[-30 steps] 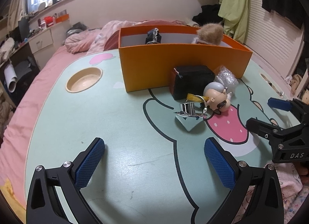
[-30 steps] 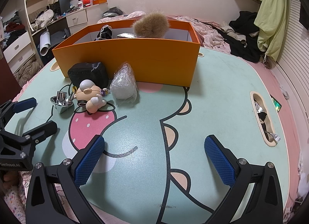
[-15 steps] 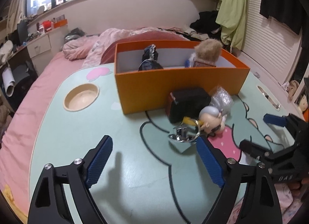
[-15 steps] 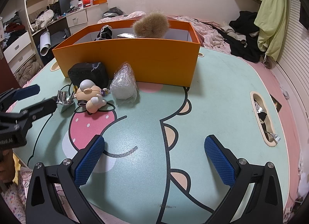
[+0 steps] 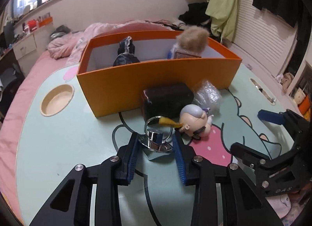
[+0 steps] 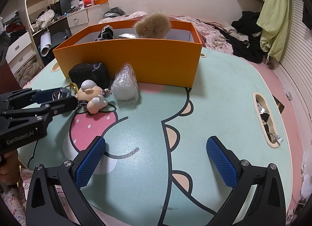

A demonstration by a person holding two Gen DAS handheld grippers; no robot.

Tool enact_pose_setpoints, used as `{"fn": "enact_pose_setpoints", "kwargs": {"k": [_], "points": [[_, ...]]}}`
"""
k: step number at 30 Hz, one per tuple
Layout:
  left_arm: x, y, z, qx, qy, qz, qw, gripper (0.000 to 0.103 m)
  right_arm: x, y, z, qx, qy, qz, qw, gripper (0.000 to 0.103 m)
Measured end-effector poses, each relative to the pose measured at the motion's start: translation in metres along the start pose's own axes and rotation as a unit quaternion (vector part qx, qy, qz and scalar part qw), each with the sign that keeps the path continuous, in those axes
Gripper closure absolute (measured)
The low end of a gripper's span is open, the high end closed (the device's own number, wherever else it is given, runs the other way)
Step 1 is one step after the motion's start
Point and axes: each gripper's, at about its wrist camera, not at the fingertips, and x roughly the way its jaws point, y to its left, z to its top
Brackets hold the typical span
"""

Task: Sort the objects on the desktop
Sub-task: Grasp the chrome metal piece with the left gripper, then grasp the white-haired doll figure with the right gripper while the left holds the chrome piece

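My left gripper (image 5: 156, 138) is sitting low on the desk (image 5: 68, 138) w/ its blue pads (image 5: 132, 155) closed in on both sides of the chrome keychain piece (image 5: 155, 141); pads look to be touching its edges, so I'm calling it clamped on that piece. Its metal ring (image 5: 158, 126) and yellow tag (image 5: 168, 121) are lying just ahead, toward the black case (image 5: 167, 97). The big-headed figurine (image 5: 195, 121) is lying just right of the gripper tip, bubble-wrap bundle (image 5: 208, 93) behind it, both near the front wall of the orange box (image 5: 156, 81). In the box: fluffy tan plush (image 6: 153, 24) and dark lacy cloth (image 5: 125, 52). My right gripper (image 6: 156, 159) is hovering over the desk well apart from the pile, jaws wide apart, holding nothing
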Motion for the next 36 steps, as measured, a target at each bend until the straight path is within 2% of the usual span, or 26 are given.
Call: {"fn": "enact_pose_setpoints", "kwargs": {"k": [6, 9, 13, 23, 30, 34, 35, 36], "points": [[-0.038, 0.005, -0.008, -0.01, -0.056, -0.008, 0.9984, 0.07, 0.0, 0.0, 0.0, -0.001, -0.001, 0.002, 1.0, 0.0], [-0.051, 0.009, -0.018, -0.02, -0.067, -0.011, 0.9975, 0.07, 0.0, 0.0, 0.0, -0.002, -0.001, 0.002, 1.0, 0.0], [-0.056, 0.012, -0.03, -0.016, -0.063, 0.002, 0.9979, 0.07, 0.0, 0.0, 0.0, -0.003, -0.002, 0.004, 1.0, 0.0], [-0.034, 0.012, -0.043, -0.012, -0.023, 0.022, 0.9994, 0.07, 0.0, -0.001, 0.0, -0.005, -0.004, 0.006, 1.0, 0.0], [-0.031, 0.004, -0.045, 0.01, -0.02, 0.05, 0.9985, 0.069, 0.0, 0.002, 0.0, -0.006, -0.005, 0.007, 1.0, 0.0], [-0.031, 0.004, -0.046, 0.012, -0.022, 0.049, 0.9985, 0.069, 0.0, 0.001, 0.0, -0.007, -0.005, 0.008, 1.0, 0.0], [-0.031, 0.003, -0.047, 0.014, -0.023, 0.049, 0.9984, 0.069, 0.0, 0.001, 0.0, -0.007, -0.006, 0.008, 1.0, 0.0], [-0.032, 0.003, -0.047, 0.016, -0.025, 0.047, 0.9985, 0.076, 0.0, 0.001, 0.0, -0.007, -0.006, 0.009, 1.0, 0.0]]}}
